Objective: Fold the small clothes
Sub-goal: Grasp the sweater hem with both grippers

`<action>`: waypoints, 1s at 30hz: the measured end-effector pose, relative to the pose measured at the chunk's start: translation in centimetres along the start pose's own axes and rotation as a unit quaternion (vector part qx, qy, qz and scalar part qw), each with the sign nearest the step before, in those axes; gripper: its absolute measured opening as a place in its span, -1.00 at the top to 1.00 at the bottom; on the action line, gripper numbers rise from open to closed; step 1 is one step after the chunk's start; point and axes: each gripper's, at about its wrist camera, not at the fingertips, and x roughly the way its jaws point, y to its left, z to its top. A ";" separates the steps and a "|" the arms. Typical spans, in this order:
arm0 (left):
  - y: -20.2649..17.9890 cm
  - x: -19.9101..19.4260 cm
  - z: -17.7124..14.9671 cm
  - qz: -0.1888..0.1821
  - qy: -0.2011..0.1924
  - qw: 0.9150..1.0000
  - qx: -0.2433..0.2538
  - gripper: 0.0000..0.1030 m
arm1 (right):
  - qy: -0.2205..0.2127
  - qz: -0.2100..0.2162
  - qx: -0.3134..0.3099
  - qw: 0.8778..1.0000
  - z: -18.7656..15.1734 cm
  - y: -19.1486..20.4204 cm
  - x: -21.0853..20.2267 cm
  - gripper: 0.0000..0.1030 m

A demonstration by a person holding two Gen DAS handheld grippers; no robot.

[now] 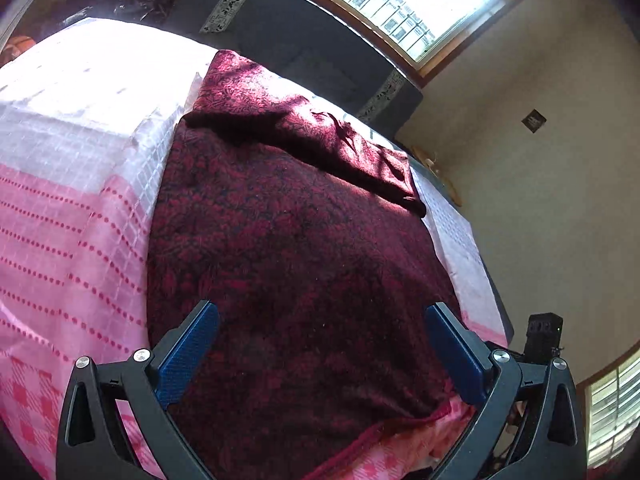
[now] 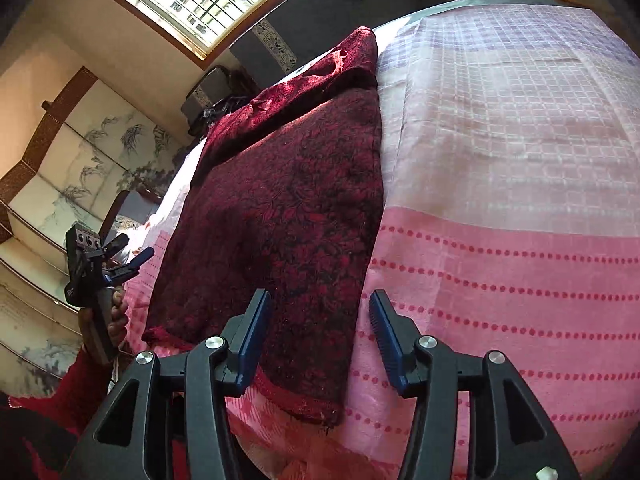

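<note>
A dark red patterned garment (image 1: 300, 240) lies flat on the pink and white bed cover (image 1: 60, 220), its far end folded back over itself (image 1: 304, 120). My left gripper (image 1: 322, 308) hovers over the near part of the cloth, wide open, with nothing pinched. In the right wrist view the same garment (image 2: 280, 208) runs up the bed cover (image 2: 500, 240). My right gripper (image 2: 320, 294) stands open astride the garment's near right edge, pads not pressing on it. The left gripper (image 2: 136, 246) shows at the left in a person's hand (image 2: 116, 316), open.
A bright window (image 1: 400, 0) and a long dark cushion (image 1: 300, 40) lie beyond the bed's far side. A painted folding screen (image 2: 80, 152) stands at the left of the right wrist view. The bed's edge (image 1: 480, 280) drops off beside the beige wall.
</note>
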 end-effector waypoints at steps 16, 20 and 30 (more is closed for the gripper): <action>2.5 -1.8 -5.9 -0.010 0.053 0.999 0.002 -0.96 | 0.037 0.035 0.031 0.998 -1.2 -0.1 2.0 0.17; 1.2 -1.5 -7.2 -0.016 0.049 0.998 0.035 -0.50 | 0.051 0.088 0.064 0.993 -2.7 -0.8 2.8 0.60; 3.8 -1.2 -7.1 -0.041 0.039 0.998 -0.031 0.50 | 0.020 0.144 0.119 0.982 -2.9 -2.0 3.2 0.55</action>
